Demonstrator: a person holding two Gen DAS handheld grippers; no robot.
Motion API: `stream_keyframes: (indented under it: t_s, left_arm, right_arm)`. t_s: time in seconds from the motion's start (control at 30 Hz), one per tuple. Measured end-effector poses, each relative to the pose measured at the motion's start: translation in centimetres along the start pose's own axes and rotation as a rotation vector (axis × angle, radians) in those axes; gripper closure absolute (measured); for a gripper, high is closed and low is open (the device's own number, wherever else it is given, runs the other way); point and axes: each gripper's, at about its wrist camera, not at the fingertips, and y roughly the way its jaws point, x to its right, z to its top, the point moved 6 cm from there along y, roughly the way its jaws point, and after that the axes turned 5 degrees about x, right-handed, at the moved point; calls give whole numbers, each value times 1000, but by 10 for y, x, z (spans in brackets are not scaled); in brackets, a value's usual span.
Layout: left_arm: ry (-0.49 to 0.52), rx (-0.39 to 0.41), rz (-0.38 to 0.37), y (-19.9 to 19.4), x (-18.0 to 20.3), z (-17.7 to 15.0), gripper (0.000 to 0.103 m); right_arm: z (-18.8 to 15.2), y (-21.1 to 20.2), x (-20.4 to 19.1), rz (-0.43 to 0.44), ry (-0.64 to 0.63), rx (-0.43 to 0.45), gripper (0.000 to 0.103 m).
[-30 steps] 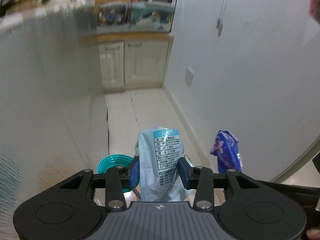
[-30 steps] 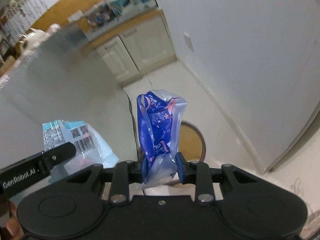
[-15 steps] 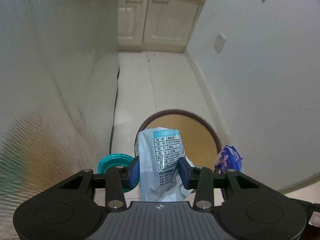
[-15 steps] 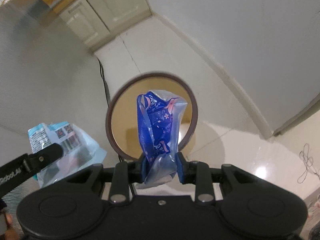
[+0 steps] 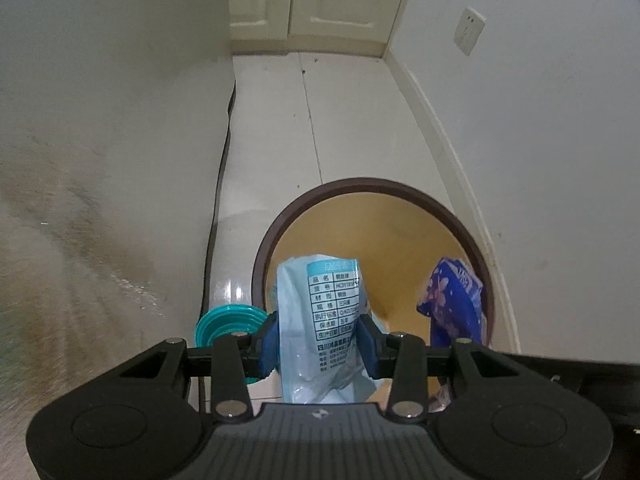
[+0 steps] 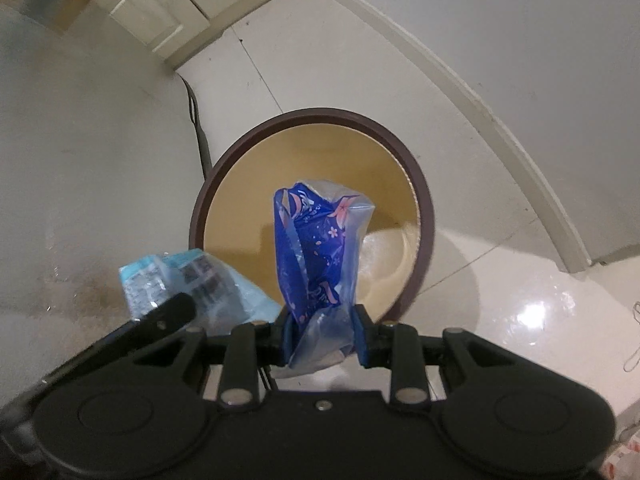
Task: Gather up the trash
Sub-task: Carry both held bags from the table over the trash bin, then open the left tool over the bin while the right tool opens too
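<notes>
On the left, the left gripper [image 5: 318, 342] is clamping a pale blue packet [image 5: 320, 320] between its blue pads, the printed label facing the camera and the top of the packet standing up past the fingertips. The packet is hanging over the near left part of the round bin [image 5: 276, 236], whose brown rim is ringing a yellow inside. A teal ribbed item [image 5: 228, 320] is sitting on the floor just left of the bin, half hidden behind the gripper. Further right, the right gripper [image 6: 322, 338] is pinching a dark blue flowered wrapper [image 6: 316, 248] with a clear crumpled tail, holding it upright above the bin's opening. The gripper bodies are cutting off the near rim, and the label's print is too small to read.
</notes>
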Motion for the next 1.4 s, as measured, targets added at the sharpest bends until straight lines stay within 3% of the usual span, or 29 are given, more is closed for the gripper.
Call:
stream_keyframes:
  t_s: [0.27,0.7,1.13,1.3,1.4]
  left_arm:
    - [-7,-78,8,49,-10,-10,61]
    - [16,-1,-81,52,8,8,59]
    - [72,-42,-73,74,14,4,59]
    - [84,-55,-59,78,11,3,52]
    - [92,-61,-44,79,10,1,37]
  right_arm:
    - [24,37,5,-44,2,-38,72]
    - [34,63,9,-83,-77,-73,72]
    - [38,68,14,-79,-91,-76,71]
    - [38,71,16,-84,-103,-79,70]
    - [40,73,19,-85,-95,-82,70]
